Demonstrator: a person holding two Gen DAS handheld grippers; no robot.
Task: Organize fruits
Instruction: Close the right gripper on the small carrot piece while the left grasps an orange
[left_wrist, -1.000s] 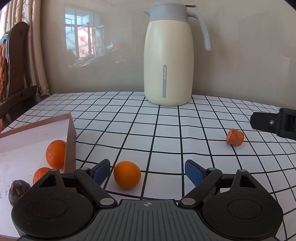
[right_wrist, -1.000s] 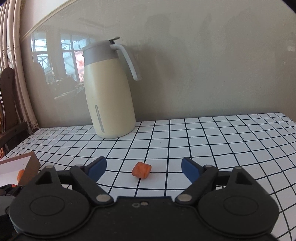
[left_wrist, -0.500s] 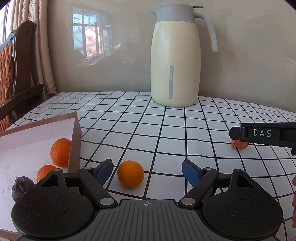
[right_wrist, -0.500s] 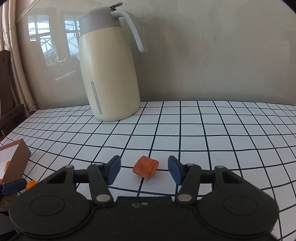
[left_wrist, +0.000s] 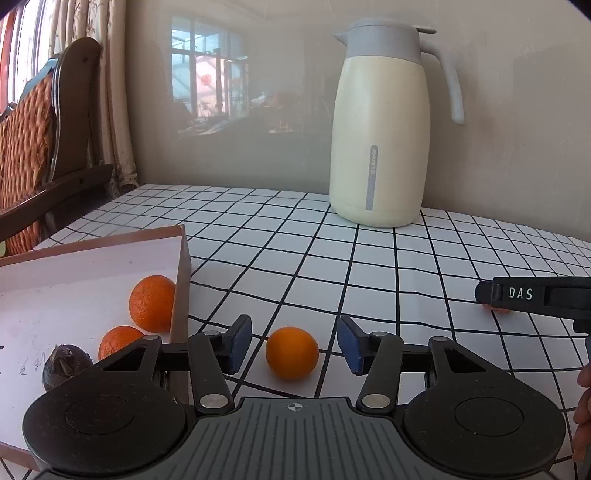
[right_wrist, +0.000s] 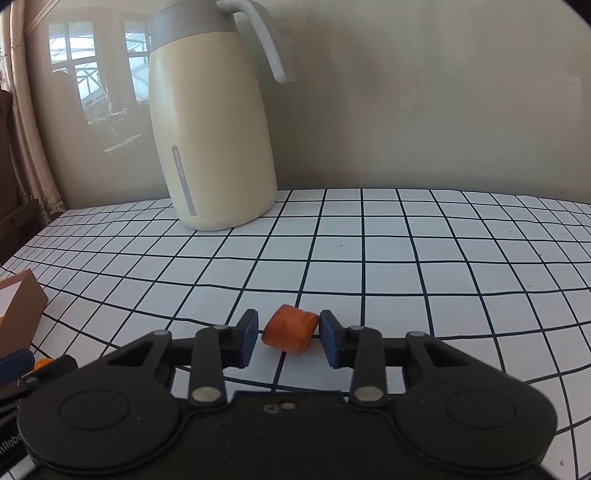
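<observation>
A loose orange (left_wrist: 291, 352) lies on the checked tablecloth between the blue pads of my left gripper (left_wrist: 294, 343). Its jaws are closing, with a gap still on each side of the fruit. Left of it stands a shallow brown-rimmed box (left_wrist: 92, 243) holding two oranges (left_wrist: 151, 308) and a dark wrinkled fruit (left_wrist: 66, 365). An orange carrot-like chunk (right_wrist: 290, 328) rests on the cloth between the pads of my right gripper (right_wrist: 289, 338). Those jaws are closing too; the right pad is at the chunk and a sliver of gap shows on the left.
A tall cream thermos jug (left_wrist: 380, 147) stands at the back by the wall. A wooden chair (left_wrist: 44, 129) and curtain are beyond the table's left edge. The right gripper's black finger (left_wrist: 532, 295) and a person's hand (left_wrist: 583, 406) show at the right.
Both pairs of jaws have narrowed. My right gripper slid forward until the orange chunk came between its pads. My left gripper stayed around the loose orange.
</observation>
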